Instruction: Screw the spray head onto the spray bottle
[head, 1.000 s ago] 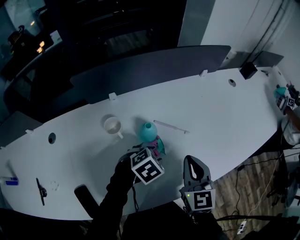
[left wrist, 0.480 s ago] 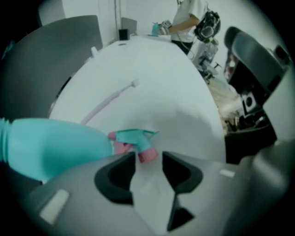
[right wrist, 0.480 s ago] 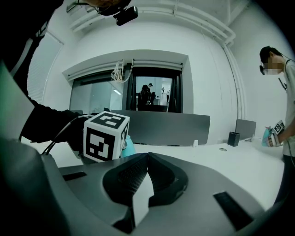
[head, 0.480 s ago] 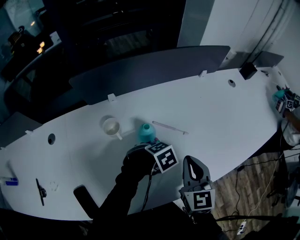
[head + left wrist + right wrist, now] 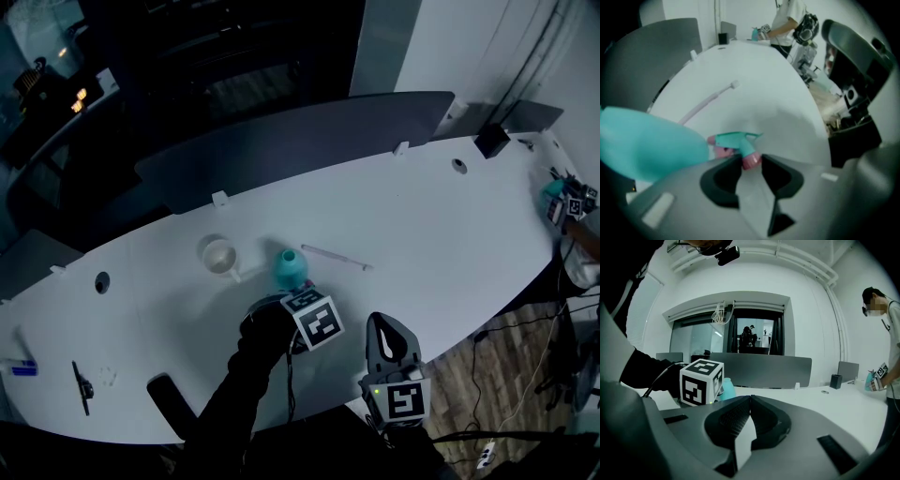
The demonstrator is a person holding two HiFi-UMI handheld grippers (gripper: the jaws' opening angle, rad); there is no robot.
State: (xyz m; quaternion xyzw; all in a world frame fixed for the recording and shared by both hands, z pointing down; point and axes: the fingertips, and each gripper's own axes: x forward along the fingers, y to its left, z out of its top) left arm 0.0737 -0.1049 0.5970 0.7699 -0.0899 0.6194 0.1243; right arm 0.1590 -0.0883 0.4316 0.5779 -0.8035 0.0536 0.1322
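The teal spray bottle [image 5: 290,268] stands without a head on the white table [image 5: 441,225]; in the left gripper view it fills the left side [image 5: 647,145]. Beside it lies the teal spray head [image 5: 736,139] with its pink collar [image 5: 751,161]. My left gripper [image 5: 751,159] points steeply down; its jaws have just been closing, and both tips touch the collar. In the head view its marker cube [image 5: 315,320] hides the spray head. My right gripper [image 5: 382,323] hangs past the table's near edge, shut with nothing in it [image 5: 749,401].
A white cup [image 5: 219,255] stands left of the bottle, and a thin pale tube [image 5: 336,257] lies behind it. A pen [image 5: 82,382] and a black object [image 5: 169,398] are at the near left. A grey partition [image 5: 300,141] lines the far edge. A person [image 5: 881,366] works at the far right.
My left gripper has tipped over and sunk onto the spray head beside the bottle, and its cube now covers the pink part seen earlier. The right gripper has stayed still.
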